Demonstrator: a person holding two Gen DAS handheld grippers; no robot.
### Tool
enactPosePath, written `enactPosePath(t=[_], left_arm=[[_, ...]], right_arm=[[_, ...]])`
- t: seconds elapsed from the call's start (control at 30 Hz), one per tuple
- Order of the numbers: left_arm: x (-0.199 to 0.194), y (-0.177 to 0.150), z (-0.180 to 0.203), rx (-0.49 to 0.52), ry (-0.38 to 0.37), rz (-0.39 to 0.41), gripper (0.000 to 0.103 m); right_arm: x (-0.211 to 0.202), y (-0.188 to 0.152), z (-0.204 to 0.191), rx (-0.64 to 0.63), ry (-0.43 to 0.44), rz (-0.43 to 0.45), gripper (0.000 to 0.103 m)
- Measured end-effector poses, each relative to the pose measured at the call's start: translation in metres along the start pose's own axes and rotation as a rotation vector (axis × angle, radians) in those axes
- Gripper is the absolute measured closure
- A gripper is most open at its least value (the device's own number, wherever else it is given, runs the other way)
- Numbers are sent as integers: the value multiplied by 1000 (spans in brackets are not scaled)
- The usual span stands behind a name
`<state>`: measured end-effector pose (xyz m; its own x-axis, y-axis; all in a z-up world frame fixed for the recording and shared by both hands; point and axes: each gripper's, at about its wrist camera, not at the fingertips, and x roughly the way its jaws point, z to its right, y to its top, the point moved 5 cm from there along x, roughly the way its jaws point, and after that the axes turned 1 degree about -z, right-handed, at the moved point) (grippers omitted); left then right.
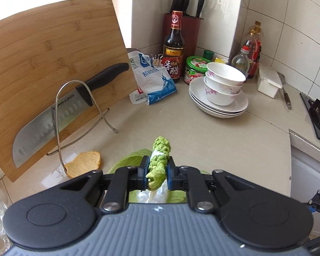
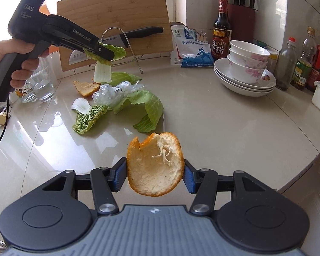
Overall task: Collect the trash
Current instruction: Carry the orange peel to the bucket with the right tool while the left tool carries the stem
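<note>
Two grippers, both loaded. Left gripper (image 1: 157, 171) was clamped on a crinkled green cabbage leaf w/ white stalk (image 1: 160, 160), held above the beige counter (image 1: 202, 132); stalk end hung below its pads. Right gripper (image 2: 155, 176) pinched a curled orange peel piece (image 2: 154, 166), white pith facing the cam. Ahead of the right gripper, on the counter: more green leaves (image 2: 147, 108), crumpled clear plastic wrap (image 2: 111, 92), a second orange peel (image 2: 86, 87).
</note>
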<state>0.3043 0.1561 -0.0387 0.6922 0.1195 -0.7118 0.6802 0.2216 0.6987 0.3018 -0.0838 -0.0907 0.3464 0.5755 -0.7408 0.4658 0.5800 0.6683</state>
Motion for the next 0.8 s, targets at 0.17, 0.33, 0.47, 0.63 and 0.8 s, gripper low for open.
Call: enactPosePath(t=[0.17,0.33,0.47,0.63,0.8], left_arm=[[-15,-7,35,47,-61,-8,89],[-28,-16,78,92,-131,-10,89],[-33,-23,113,120,-196,-13,89],[-33,-38,160,170,-262,-22,89],[-29,-51,202,211,-324,-33,89]], right_arm=[[-19,-13,15,28,-32,3,44],[-40,-32,30,66,-70,7,44],[-57,-50,43,104,-110,7,44],[-76,-79,64,171,-172,-3,44],[-85,-114,92,246,-240,-36,44]])
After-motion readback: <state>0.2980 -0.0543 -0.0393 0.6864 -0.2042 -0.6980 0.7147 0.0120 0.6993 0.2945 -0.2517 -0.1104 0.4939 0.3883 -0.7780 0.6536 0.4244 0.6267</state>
